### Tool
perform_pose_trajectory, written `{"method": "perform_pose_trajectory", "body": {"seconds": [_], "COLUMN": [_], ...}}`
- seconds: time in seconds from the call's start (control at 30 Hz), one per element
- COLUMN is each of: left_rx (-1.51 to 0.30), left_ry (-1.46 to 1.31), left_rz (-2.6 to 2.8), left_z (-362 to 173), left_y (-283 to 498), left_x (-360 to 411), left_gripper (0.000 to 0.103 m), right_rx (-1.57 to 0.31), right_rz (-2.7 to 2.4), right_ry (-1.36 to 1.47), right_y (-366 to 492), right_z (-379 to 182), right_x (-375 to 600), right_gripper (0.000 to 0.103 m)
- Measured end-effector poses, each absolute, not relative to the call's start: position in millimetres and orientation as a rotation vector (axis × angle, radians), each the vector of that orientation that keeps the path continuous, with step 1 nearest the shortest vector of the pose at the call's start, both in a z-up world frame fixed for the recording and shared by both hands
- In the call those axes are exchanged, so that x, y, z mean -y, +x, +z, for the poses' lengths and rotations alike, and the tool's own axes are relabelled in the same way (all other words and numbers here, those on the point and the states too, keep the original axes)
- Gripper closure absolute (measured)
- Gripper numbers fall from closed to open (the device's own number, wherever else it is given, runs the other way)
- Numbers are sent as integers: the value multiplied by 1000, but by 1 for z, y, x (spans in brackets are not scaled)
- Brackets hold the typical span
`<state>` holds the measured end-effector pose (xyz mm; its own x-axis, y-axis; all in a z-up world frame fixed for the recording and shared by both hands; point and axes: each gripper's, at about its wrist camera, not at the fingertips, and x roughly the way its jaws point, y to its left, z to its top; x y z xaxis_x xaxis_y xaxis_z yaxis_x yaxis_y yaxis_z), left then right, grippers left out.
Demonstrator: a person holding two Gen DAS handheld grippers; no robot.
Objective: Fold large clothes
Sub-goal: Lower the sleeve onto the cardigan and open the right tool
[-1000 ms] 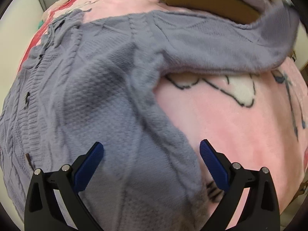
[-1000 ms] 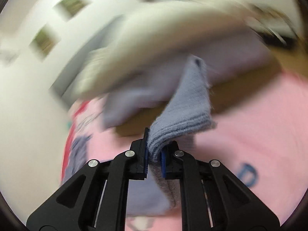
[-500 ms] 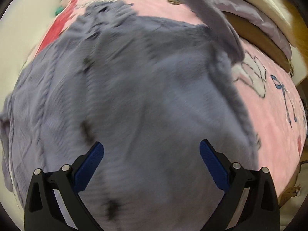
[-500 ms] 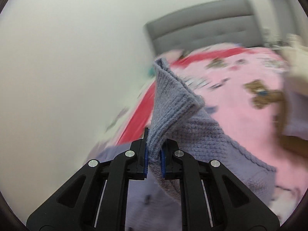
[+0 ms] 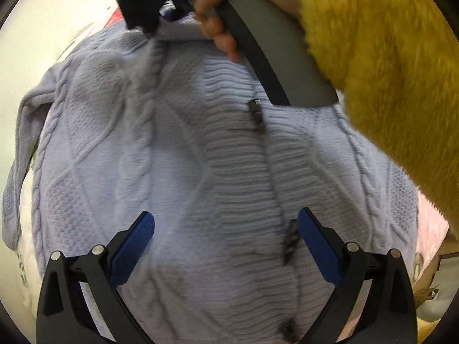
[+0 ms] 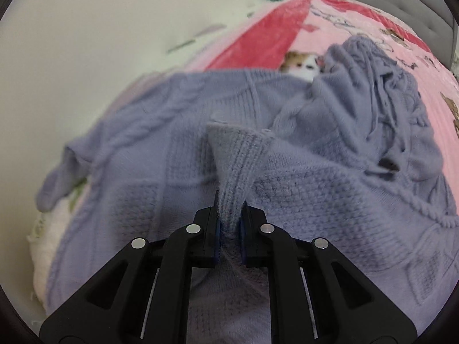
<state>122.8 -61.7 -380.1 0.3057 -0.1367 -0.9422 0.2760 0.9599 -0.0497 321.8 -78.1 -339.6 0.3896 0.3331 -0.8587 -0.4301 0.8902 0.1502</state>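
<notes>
I see right gripper [image 6: 229, 223] clamped on cardigan [image 6: 160, 154] sleeve cuff | left gripper [image 5: 226, 238] spread wide, empty, above cardigan | pink blanket [image 6: 338, 23] beneath

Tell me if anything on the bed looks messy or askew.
The cardigan is not flat: its far end is bunched into a heap on the pink blanket. One sleeve end hangs over the bed's edge.

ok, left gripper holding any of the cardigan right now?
No. The left gripper hangs open above the lavender cardigan, its blue pads spread wide with only flat knit showing between them.
</notes>
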Motion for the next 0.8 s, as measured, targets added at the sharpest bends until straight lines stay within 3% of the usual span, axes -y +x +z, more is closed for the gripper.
{"method": "perform_pose_trajectory", "body": {"seconds": [0.07, 0.13, 0.17, 0.2, 0.27, 0.33, 0.47, 0.67, 0.8], "left_rx": [-1226, -1222, -1218, -1208, -1180, -1141, -1033, -998, -1107], "left_ry": [119, 111, 107, 98, 74, 66, 78, 37, -88], "left_rz": [-260, -239, -231, -222, -219, -192, -184, -176, -169], "left_z": [-381, -382, -382, -381, -376, -368, -345, -343, -364], "left_y": [126, 131, 133, 137, 144, 158, 204, 307, 346], "left_x": [55, 48, 45, 41, 34, 25, 20, 15, 6], "left_gripper": [5, 5, 5, 5, 5, 5, 5, 5, 6], "right_rx": [-1084, -1086, -1060, -1017, -866, -795, -773, -936, -995], "right_rz": [483, 532, 599, 631, 674, 639, 483, 216, 132], "right_ry": [-111, -94, -49, -24, -13, -51, -180, -404, -372], "right_y": [316, 313, 309, 305, 287, 268, 226, 178, 165], "right_z": [-350, -349, -340, -330, -295, -271, -253, -293, -323], "right_x": [80, 82, 89, 97, 128, 162, 243, 335, 362], "right_gripper": [89, 75, 55, 44, 41, 30, 26, 25, 25]}}
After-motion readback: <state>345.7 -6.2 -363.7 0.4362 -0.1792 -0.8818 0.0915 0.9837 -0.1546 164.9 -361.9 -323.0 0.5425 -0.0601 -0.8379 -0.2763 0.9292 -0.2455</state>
